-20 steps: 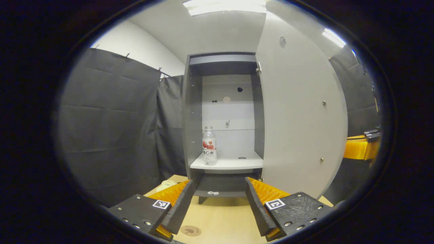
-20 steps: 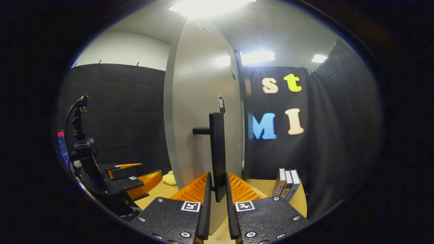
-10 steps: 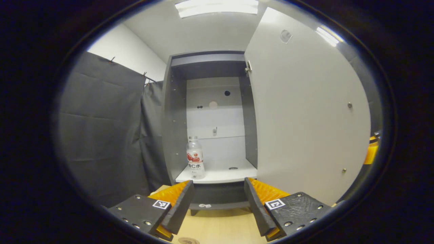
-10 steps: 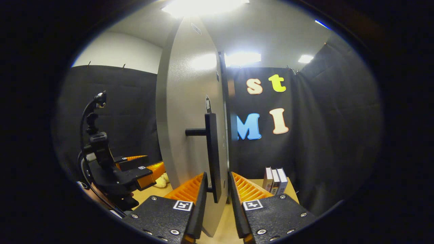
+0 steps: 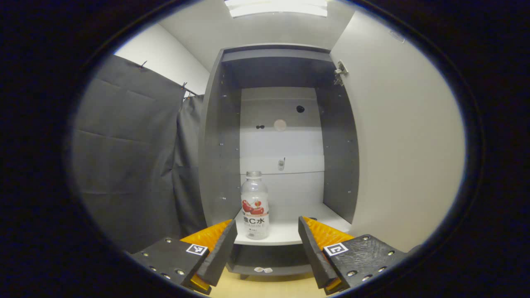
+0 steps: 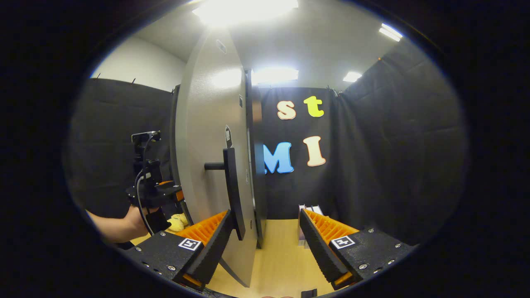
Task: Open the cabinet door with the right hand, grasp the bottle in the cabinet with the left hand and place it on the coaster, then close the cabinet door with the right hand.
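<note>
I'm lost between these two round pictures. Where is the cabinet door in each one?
Left gripper view: the cabinet door takes up the right side, standing open with its plain inner face showing.
Right gripper view: the door stands left of centre, seen at a steep angle, its outer face carrying the black handle.
Shared landmark: the pale wooden tabletop at the bottom.

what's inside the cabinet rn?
One bottle stands upright on the white shelf, left of centre. Small fittings dot the back panel. The compartment below the shelf is dark, so its contents cannot be told.
</note>
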### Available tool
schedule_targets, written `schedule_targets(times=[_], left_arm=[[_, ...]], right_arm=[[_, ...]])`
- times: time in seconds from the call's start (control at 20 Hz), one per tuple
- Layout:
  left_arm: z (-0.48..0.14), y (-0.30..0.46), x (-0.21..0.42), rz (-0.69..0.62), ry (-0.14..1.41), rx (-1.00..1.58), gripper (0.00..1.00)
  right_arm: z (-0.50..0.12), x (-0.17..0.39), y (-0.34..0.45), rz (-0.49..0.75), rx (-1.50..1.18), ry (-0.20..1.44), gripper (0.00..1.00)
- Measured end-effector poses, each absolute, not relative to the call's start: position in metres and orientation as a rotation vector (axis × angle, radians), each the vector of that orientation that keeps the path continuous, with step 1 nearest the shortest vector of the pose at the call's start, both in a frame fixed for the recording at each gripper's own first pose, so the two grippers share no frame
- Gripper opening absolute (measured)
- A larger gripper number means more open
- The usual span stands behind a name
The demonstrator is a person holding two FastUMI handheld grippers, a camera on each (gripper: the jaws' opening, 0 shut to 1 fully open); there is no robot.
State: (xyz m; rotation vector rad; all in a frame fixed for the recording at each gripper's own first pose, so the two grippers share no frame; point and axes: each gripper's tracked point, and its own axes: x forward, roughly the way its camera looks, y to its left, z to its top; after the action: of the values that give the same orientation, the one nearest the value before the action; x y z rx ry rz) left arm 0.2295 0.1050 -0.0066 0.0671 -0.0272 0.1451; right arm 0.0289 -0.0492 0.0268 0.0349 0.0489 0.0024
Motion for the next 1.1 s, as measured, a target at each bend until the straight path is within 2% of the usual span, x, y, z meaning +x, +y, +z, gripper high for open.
schedule_targets(times=[0.2, 0.4, 0.55, 0.7, 0.9, 0.95, 1.0, 1.05, 1.1], left_arm=[[-0.009, 0.120, 0.263, 0.134, -0.053, 0.078, 0.86], [-0.014, 0.122, 0.295, 0.100, -0.071, 0.107, 0.86], [-0.022, 0.127, 0.314, 0.088, -0.069, 0.101, 0.86], [-0.032, 0.133, 0.327, 0.083, -0.060, 0.082, 0.85], [-0.041, 0.140, 0.351, 0.067, -0.044, 0.097, 0.87], [-0.041, 0.142, 0.358, 0.068, -0.046, 0.106, 0.84], [-0.042, 0.142, 0.362, 0.059, -0.049, 0.109, 0.87], [-0.043, 0.141, 0.367, 0.051, -0.051, 0.109, 0.84], [-0.044, 0.139, 0.371, 0.039, -0.051, 0.108, 0.85]], right_arm=[[0.021, 0.019, -0.085, -0.145, -0.051, 0.054, 0.96], [-0.006, 0.012, -0.114, -0.309, 0.016, 0.127, 0.95], [-0.032, 0.008, -0.119, -0.384, 0.075, 0.175, 0.95], [-0.042, -0.004, -0.135, -0.492, 0.014, 0.191, 0.95], [-0.058, 0.001, -0.125, -0.513, -0.005, 0.216, 0.96], [-0.065, 0.004, -0.123, -0.513, 0.010, 0.230, 0.96], [-0.070, 0.006, -0.120, -0.516, 0.030, 0.240, 0.96], [-0.074, 0.008, -0.119, -0.523, 0.052, 0.244, 0.95], [-0.074, 0.009, -0.118, -0.532, 0.074, 0.242, 0.95]])
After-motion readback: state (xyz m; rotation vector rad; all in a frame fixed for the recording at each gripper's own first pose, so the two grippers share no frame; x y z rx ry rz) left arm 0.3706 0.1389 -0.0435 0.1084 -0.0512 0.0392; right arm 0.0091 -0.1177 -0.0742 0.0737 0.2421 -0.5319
